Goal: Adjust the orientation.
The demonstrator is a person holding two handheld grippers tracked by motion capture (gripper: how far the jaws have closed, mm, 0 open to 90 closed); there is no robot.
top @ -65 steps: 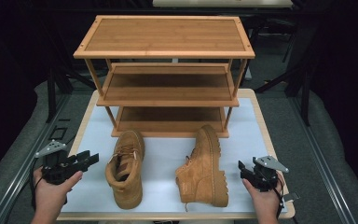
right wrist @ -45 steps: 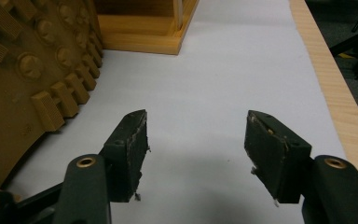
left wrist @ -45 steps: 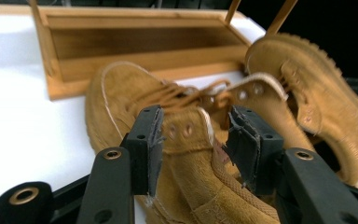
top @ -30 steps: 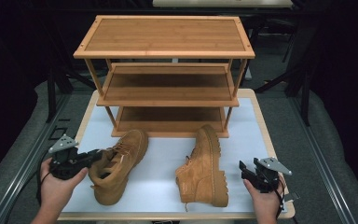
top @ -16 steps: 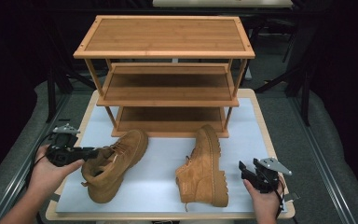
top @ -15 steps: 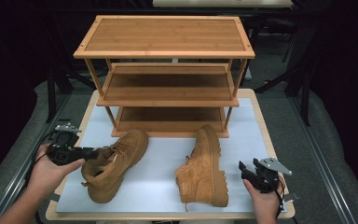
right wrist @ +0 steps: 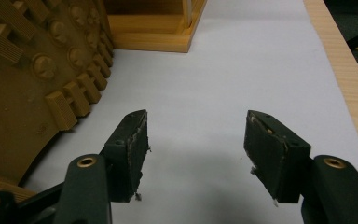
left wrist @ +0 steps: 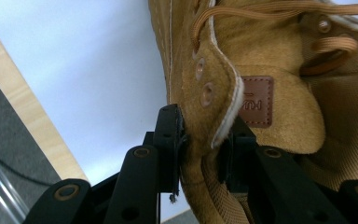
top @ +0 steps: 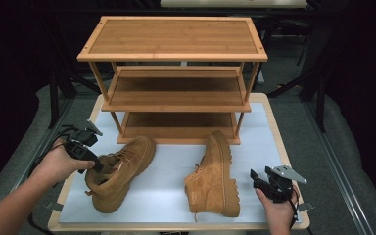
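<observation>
Boots: two, one left [top: 120,174], one right [top: 215,176]. Rack [top: 174,78]: one, with three shelves. Table [top: 269,105]: one. White mat [top: 169,161]: one. Grippers: two, left [top: 94,164] and right [top: 255,177]. Hands: two, left [top: 61,161] and right [top: 276,213].

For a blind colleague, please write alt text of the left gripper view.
Two black fingers pinch the upper collar edge of a tan suede lace-up boot, beside its eyelets and a small reddish-brown leather label. Behind lie a pale blue mat and the light wooden table edge.
</observation>
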